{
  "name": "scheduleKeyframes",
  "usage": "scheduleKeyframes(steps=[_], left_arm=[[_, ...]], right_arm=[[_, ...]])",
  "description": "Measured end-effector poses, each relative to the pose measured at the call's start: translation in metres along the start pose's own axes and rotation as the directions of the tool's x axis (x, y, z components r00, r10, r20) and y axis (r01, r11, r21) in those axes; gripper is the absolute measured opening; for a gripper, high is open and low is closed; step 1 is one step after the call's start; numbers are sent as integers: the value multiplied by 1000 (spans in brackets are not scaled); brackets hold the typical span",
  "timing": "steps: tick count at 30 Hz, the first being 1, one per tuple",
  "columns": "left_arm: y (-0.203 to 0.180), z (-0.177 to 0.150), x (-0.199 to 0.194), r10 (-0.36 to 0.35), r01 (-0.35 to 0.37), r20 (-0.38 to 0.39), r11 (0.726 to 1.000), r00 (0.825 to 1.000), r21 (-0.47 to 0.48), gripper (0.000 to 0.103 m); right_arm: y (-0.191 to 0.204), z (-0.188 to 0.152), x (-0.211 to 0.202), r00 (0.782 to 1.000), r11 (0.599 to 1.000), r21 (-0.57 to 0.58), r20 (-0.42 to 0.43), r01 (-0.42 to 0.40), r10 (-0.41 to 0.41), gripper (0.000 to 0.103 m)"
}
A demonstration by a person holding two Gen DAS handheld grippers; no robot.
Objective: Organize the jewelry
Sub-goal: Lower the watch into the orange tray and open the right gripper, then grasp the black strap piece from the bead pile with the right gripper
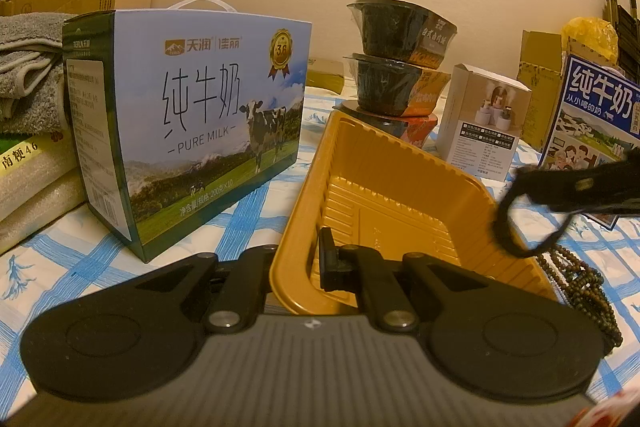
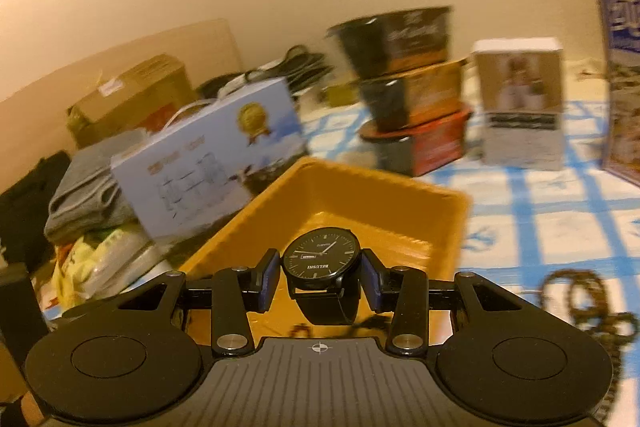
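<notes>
The left claw (image 1: 298,269) is clamped on the near rim of the yellow plastic tray (image 1: 384,163). The right claw (image 2: 319,273) grips a black wristwatch (image 2: 320,259) over the tray — a beaded necklace (image 2: 580,301) lies at 3 o'clock on the checked cloth (image 2: 540,211).

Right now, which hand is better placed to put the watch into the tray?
Right. The right gripper already holds the watch over the yellow tray; the left gripper is busy clamping the tray's near rim.

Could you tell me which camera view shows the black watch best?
The right wrist view: the watch sits centred, dial readable, clamped in the right gripper. The left wrist view shows only its blurred strap by the yellow tray.
</notes>
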State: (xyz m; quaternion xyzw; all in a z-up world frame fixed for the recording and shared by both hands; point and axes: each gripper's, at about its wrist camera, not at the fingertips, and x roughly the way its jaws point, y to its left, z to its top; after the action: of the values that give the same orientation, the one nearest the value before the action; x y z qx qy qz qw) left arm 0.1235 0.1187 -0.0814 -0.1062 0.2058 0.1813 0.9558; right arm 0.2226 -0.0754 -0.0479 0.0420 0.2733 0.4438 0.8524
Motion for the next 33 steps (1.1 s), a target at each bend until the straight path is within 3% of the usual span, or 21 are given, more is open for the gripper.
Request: scheduleKeyframes(steps=[4, 9, 13, 16, 25, 33], left_arm=[[0, 1, 0, -3, 3, 1, 1000, 1000, -2, 7], [1, 1, 0, -6, 6, 1, 1000, 1000, -4, 7], [0, 1, 1, -6, 6, 1, 1000, 1000, -4, 7], [1, 1, 2, 0, 0, -6, 1000, 1000, -8, 7], [1, 1, 2, -4, 4, -4, 1000, 1000, -7, 7], [1, 0, 3, 0, 0, -3, 1000, 1000, -5, 7]], right_arm=[[13, -7, 33, 999, 997, -68, -47, 23, -26, 43], [23, -22, 63, 987, 972, -211, -97, 106, -129, 43], [21, -29, 75, 980, 966, -227, -128, 123, -154, 43], [19, -27, 73, 985, 972, -207, -104, 112, -135, 43], [2, -22, 14, 991, 990, -47, 10, 132, -132, 45], [-45, -51, -43, 956, 952, 78, -28, 295, -294, 45]])
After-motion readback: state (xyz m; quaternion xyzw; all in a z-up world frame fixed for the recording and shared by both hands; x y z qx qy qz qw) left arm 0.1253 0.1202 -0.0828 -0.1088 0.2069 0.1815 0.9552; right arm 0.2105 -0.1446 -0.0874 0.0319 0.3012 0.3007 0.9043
